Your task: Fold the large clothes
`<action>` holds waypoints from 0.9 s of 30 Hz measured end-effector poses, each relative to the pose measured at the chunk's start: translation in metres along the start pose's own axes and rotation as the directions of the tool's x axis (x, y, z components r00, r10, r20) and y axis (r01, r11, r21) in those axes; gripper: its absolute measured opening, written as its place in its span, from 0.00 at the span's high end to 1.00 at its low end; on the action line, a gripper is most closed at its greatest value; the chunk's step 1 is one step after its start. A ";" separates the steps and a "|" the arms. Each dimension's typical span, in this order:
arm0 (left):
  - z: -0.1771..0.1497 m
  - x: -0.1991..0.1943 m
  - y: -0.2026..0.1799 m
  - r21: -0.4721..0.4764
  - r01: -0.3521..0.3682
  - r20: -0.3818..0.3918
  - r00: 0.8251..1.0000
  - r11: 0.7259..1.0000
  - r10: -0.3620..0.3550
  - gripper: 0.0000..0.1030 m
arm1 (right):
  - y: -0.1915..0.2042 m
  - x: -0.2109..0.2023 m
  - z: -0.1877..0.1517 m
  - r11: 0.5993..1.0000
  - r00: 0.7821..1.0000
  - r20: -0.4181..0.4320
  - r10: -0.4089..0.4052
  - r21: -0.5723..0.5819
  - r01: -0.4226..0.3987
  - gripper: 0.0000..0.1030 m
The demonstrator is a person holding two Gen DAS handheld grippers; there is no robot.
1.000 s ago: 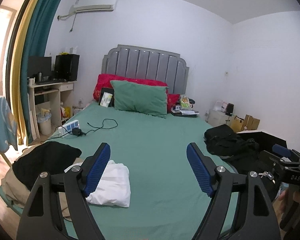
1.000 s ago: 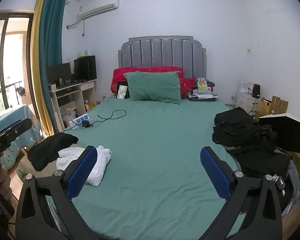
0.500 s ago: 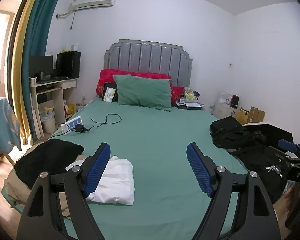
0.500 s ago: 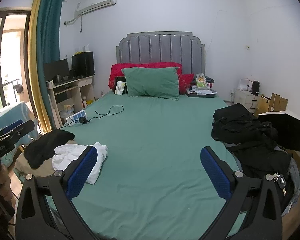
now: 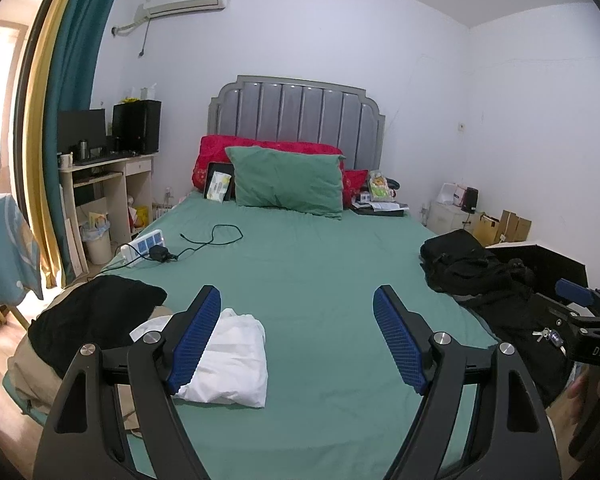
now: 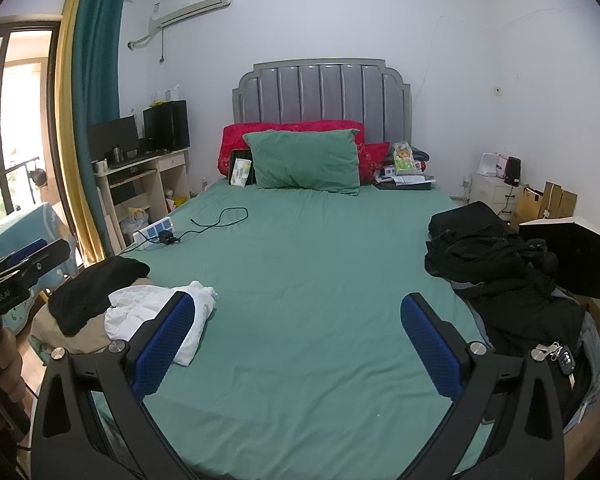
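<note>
The wide bed with the smooth green sheet (image 5: 308,280) is serving as the landmark here. The left gripper with black arms and blue ribbed pads (image 5: 298,336) is hovering over the foot end of that bed, its jaws standing wide apart with nothing between them. The right gripper of the same black-and-blue build (image 6: 298,340) is likewise hanging over the foot end, released, its pads gripping nothing.

A folded white cloth garment (image 5: 230,360) is lying on the sheet near the bed's foot, toward its left side, partly hidden behind the left gripper's left pad. Just beyond it, at the bed's left foot corner, a crumpled black garment (image 5: 96,320) is resting on top of a beige cloth (image 5: 32,372). Along the bed's right edge, a heap of rumpled black clothing (image 6: 496,272) is sprawling from mid-bed toward the foot, with a bunch of keys with a black fob (image 6: 560,354) lying at its near end.

At the head of the bed, a green rectangular pillow (image 5: 288,186) is leaning against long red pillows (image 5: 220,152) in front of the grey padded headboard (image 5: 296,116). A black charger cable (image 5: 208,242) is curling on the sheet near the bed's left edge, running to a white power strip (image 5: 142,246).
</note>
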State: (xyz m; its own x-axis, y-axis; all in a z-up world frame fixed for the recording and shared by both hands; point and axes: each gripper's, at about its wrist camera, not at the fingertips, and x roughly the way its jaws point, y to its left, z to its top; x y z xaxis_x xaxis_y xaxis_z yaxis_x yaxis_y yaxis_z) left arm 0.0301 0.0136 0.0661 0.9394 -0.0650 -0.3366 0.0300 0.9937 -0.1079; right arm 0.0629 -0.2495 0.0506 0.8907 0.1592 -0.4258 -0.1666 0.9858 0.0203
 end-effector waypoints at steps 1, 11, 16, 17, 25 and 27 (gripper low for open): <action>0.000 0.000 -0.001 0.000 -0.002 0.000 1.000 1.000 0.002 0.21 | 0.000 0.000 0.000 1.000 1.000 0.001 0.001 0.001 -0.001 0.01; -0.002 0.001 0.001 0.003 -0.001 -0.003 1.000 1.000 0.001 0.21 | 0.005 0.000 0.000 1.000 1.000 -0.002 0.002 0.003 -0.002 0.01; -0.005 0.001 0.003 0.004 0.004 -0.007 1.000 1.000 -0.004 0.21 | 0.006 0.001 -0.001 1.000 1.000 -0.004 0.001 0.004 -0.001 0.01; -0.006 0.001 0.004 0.004 0.004 -0.009 1.000 1.000 -0.004 0.21 | 0.006 0.001 -0.001 1.000 1.000 -0.004 0.002 0.005 -0.002 0.01; -0.006 0.001 0.005 0.004 0.010 -0.015 1.000 1.000 -0.009 0.21 | 0.008 0.001 -0.002 1.000 1.000 -0.008 0.005 0.005 -0.005 0.01; -0.006 0.001 0.005 0.005 0.009 -0.015 1.000 1.000 -0.009 0.21 | 0.012 -0.001 -0.005 1.000 1.000 -0.010 0.004 0.005 -0.004 0.01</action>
State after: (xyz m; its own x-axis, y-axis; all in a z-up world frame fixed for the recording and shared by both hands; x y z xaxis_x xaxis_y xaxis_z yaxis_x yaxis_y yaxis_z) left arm 0.0291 0.0182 0.0596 0.9340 -0.0747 -0.3493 0.0398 0.9936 -0.1062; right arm 0.0583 -0.2384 0.0466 0.8856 0.1626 -0.4349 -0.1681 0.9854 0.0262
